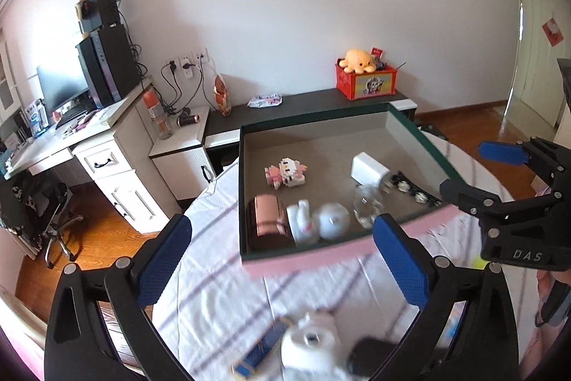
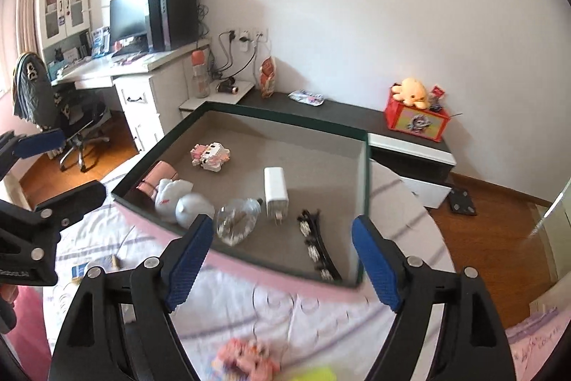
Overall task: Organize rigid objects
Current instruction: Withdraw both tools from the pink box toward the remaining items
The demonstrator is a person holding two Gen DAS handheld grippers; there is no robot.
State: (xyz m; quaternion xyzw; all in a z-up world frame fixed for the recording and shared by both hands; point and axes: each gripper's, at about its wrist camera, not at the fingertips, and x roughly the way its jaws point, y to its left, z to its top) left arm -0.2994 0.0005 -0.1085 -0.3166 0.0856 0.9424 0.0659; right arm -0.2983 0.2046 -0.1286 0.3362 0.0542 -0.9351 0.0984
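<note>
- Two hand-held grippers hung over a bed spread with a white sheet with purple stripes (image 1: pixel 221 291), both pointing down toward a shallow green-walled box (image 1: pixel 410 120) with a grey floor.
- The left gripper (image 1: pixel 282 259) had its blue-padded fingers (image 1: pixel 162 259) spread wide, with nothing between them; its jaws framed the box's near pink edge.
- The right gripper (image 2: pixel 282 263) also stood open and empty, its blue pads (image 2: pixel 189 259) set either side of the box's near wall.
- Inside the box, a pink-and-white brick figure (image 2: pixel 210 156) lay toward the far left, apart from the rest.
- A white charger plug (image 2: pixel 274 193) lay near the middle, prongs toward the near side.
- A clear glass heart-shaped bottle (image 2: pixel 237 224) rested just left of the plug, near the front wall.
- A black hair clip with white stones (image 2: pixel 316 245) lay to the right of the plug, along the near right corner.
- A rose-gold cylinder (image 1: pixel 266 224), a white rabbit figure (image 1: pixel 301 225) and a white rounded object (image 1: pixel 333 220) sat in a row against the near left wall, close together.
- Outside the box, on the sheet in front of the left gripper, lay a blurred white toy (image 1: pixel 310 345), a blue-and-gold flat pack (image 1: pixel 262 349) and a dark object (image 1: pixel 371 359).
- A blurred pink brick figure (image 2: pixel 246 359) lay on the sheet below the right gripper.
</note>
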